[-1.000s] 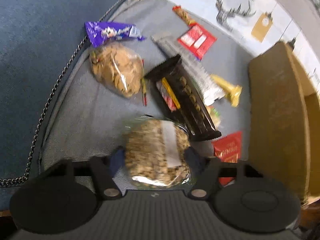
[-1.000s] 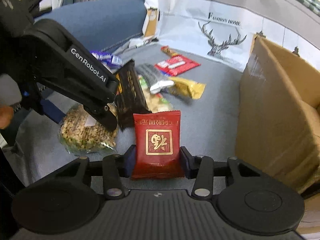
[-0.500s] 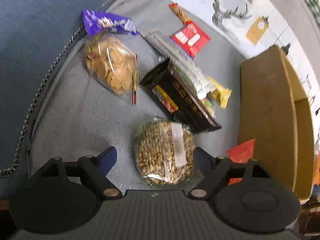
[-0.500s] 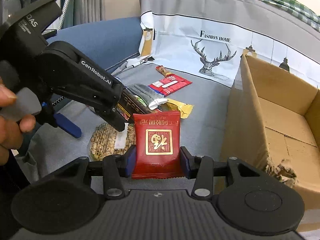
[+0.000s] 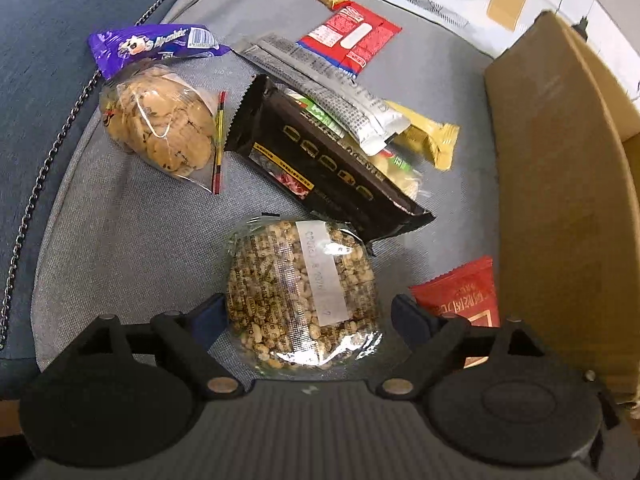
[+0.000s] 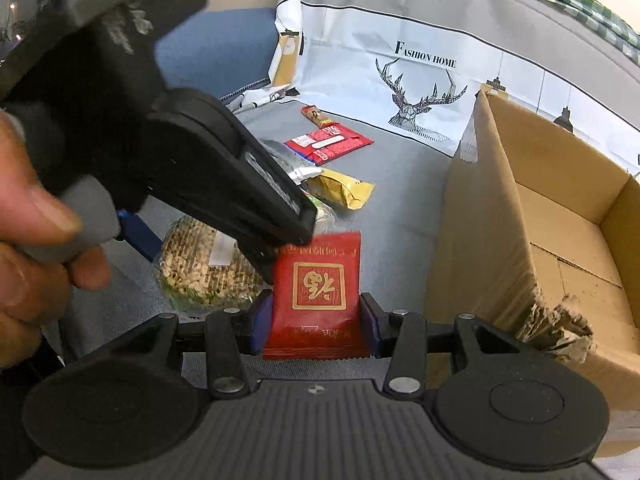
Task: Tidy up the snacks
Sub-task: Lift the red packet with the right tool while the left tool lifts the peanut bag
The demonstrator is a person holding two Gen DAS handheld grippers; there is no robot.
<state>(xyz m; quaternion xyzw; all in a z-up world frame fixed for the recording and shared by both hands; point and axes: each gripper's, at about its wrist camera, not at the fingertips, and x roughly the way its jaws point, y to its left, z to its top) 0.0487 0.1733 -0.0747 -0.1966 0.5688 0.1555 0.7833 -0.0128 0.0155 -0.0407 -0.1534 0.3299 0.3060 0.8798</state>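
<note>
Clear film wraps the puffed-grain round (image 5: 302,294), which lies flat on the grey cushion (image 5: 132,240) directly between the fingers of your left gripper (image 5: 308,316). The blue pads stand off it on either side with cushion showing in the gaps, so your left gripper is spread wide and grips nothing. Your right gripper (image 6: 314,316) is closed partway on the red packet (image 6: 318,292), one pad pressed against each side edge, and carries it upright just beside the cardboard box (image 6: 532,240), on the side facing the snack pile.

Taking the box as reference in the left wrist view: the black bar pack (image 5: 328,160) lies toward the pile from it, its near corner at the grain round; the silver wrapper (image 5: 332,88) and yellow wrapper (image 5: 428,138) lie beyond that; the biscuit bag (image 5: 160,120) and purple packet (image 5: 152,46) are farthest from the box.

Only the left wrist view shows the biscuit bag and the purple packet. Only the right wrist view shows the inside of the box, its torn near corner, and your left hand (image 6: 32,248) on the left gripper's handle, which blocks much of the pile from that side
</note>
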